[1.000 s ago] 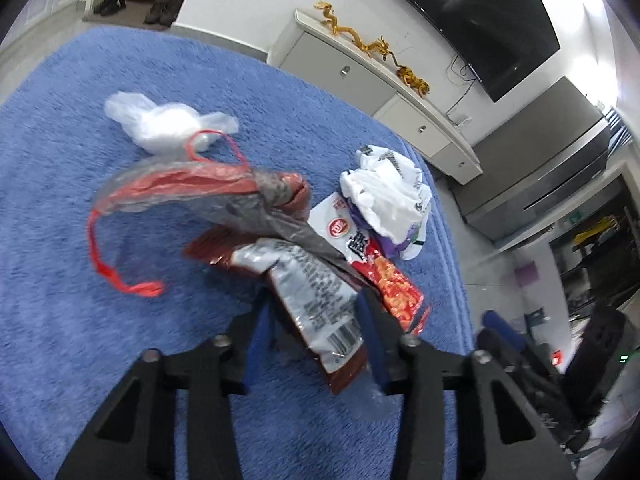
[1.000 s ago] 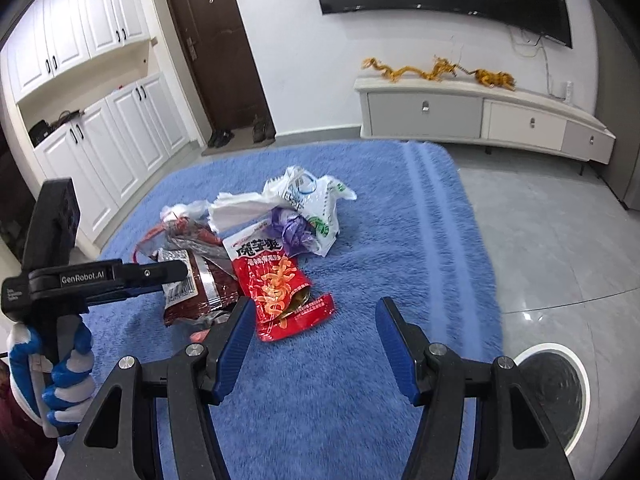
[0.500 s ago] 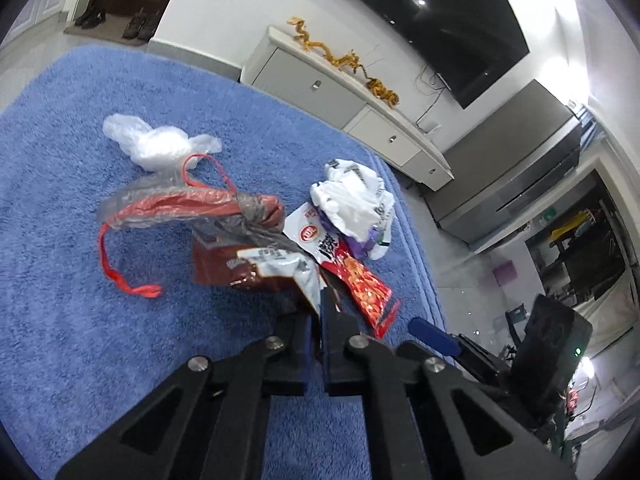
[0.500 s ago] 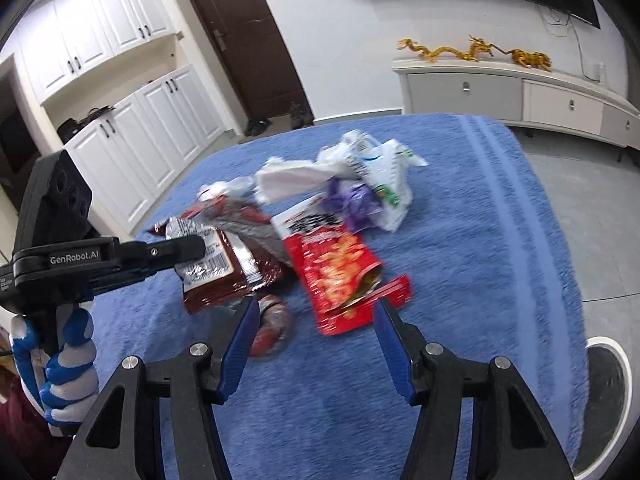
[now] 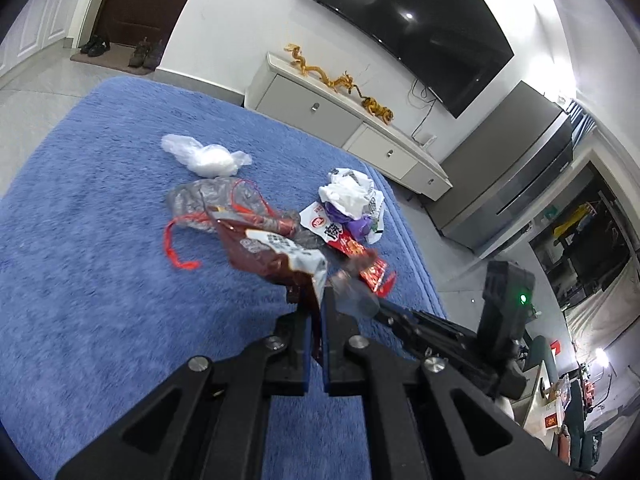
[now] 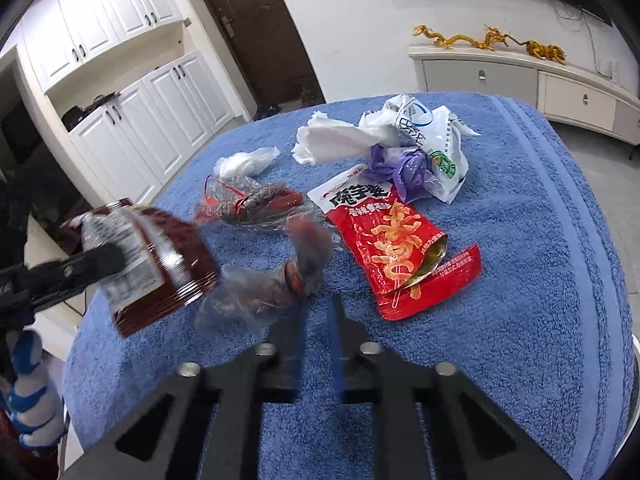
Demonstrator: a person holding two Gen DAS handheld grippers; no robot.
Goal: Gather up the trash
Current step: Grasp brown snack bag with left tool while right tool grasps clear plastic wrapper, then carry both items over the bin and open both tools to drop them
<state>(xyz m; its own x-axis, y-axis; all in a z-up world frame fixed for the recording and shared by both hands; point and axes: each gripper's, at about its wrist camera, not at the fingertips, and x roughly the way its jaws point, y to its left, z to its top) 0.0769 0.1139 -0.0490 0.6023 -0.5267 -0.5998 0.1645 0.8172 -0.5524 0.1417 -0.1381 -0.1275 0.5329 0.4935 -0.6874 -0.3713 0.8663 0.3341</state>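
My left gripper (image 5: 316,300) is shut on a dark red snack bag with a white label (image 5: 276,258) and holds it above the blue carpet; the bag also shows in the right wrist view (image 6: 148,264). My right gripper (image 6: 318,312) is shut on a crumpled clear wrapper with red inside (image 6: 280,280), lifted a little. On the carpet lie a red chip bag (image 6: 394,248), a clear bag with a red drawstring (image 5: 224,204), a white and purple plastic bag bundle (image 6: 420,152) and a small clear bag (image 5: 204,156).
The blue carpet (image 5: 80,280) covers the floor. A white TV cabinet (image 5: 340,120) with gold dragon figures stands at the far wall. White cupboards (image 6: 132,112) and a dark door (image 6: 256,36) are at the left. Tiled floor lies right of the carpet.
My left gripper shut on the dark red snack bag and lifted it. My right gripper moved in, shut on the clear wrapper and raised it off the carpet.
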